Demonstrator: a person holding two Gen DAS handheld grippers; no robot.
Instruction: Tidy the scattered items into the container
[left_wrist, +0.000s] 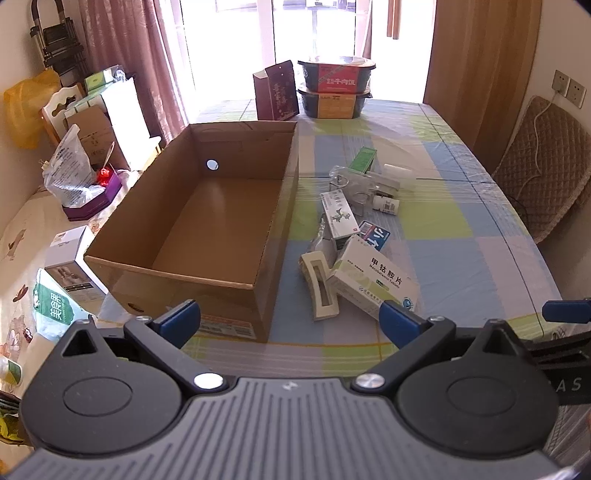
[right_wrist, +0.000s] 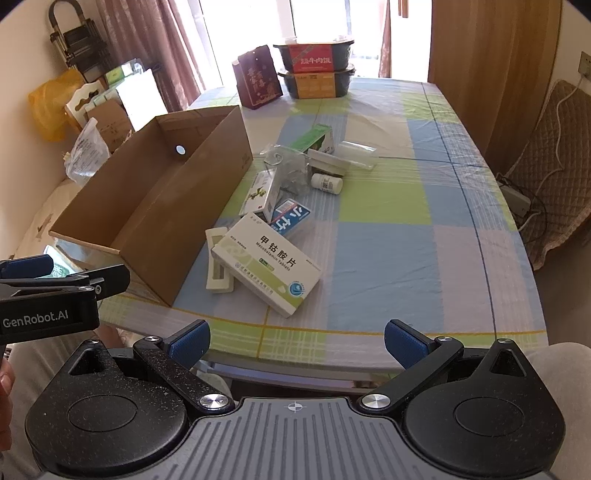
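Carton (left_wrist: 207, 206) open and bare inside, on bench (right_wrist: 388, 258). Just right of it, a pile: large pill box (right_wrist: 266, 267) leaning on clip (right_wrist: 218, 264), one white bottle (right_wrist: 327, 182), several smaller boxes. Two stacked trays (right_wrist: 314, 70) at far end. Left gripper (left_wrist: 290, 319) and right gripper (right_wrist: 297, 341) both spread, holding nothing.

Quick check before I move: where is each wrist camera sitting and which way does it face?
Left wrist: near table edge, faces forward over the open left tool into the cardboard box; right tool's tip shows at right.
Right wrist: further right, behind the open right tool, faces the large white medicine box; left tool shows at left.
Shared: box, medicine pile, checked tablecloth.
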